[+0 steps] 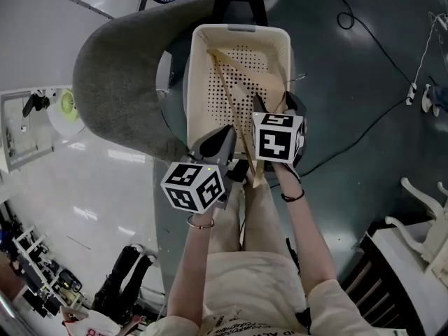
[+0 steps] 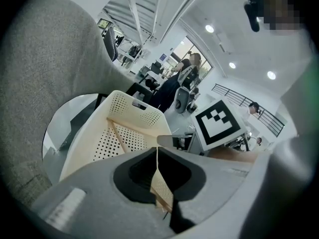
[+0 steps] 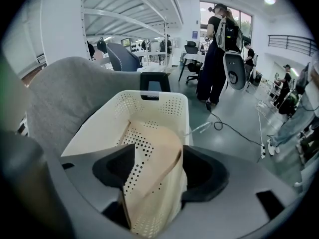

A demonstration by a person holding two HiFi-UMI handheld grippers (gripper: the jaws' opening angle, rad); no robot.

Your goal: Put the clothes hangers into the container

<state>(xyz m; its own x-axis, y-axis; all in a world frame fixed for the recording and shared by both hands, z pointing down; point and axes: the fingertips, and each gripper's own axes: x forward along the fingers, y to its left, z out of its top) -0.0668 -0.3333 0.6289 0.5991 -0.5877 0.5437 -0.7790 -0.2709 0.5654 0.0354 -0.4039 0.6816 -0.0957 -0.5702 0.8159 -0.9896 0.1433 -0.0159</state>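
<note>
A white perforated basket (image 1: 191, 82) (image 3: 149, 101) (image 2: 117, 114) stands in front of me, with pale wooden hangers (image 1: 227, 93) lying slantwise inside. My left gripper (image 1: 225, 140) (image 2: 158, 151) hovers over the basket's near left corner. It is shut on the thin edge of a wooden hanger (image 2: 163, 188) that runs back under it. At the near right rim, my right gripper (image 1: 276, 105) (image 3: 157, 156) stands open. The broad curved shoulder of another hanger (image 3: 168, 151) lies between its wide-spread pads. The pads do not press on it. The right gripper's marker cube (image 2: 219, 124) shows in the left gripper view.
A grey upholstered chair back (image 1: 119, 75) (image 3: 75, 83) curves round the basket's left side. Black cables (image 1: 364, 33) trail over the dark floor on the right. White furniture (image 1: 420, 208) stands at the right edge. People and office chairs are far behind.
</note>
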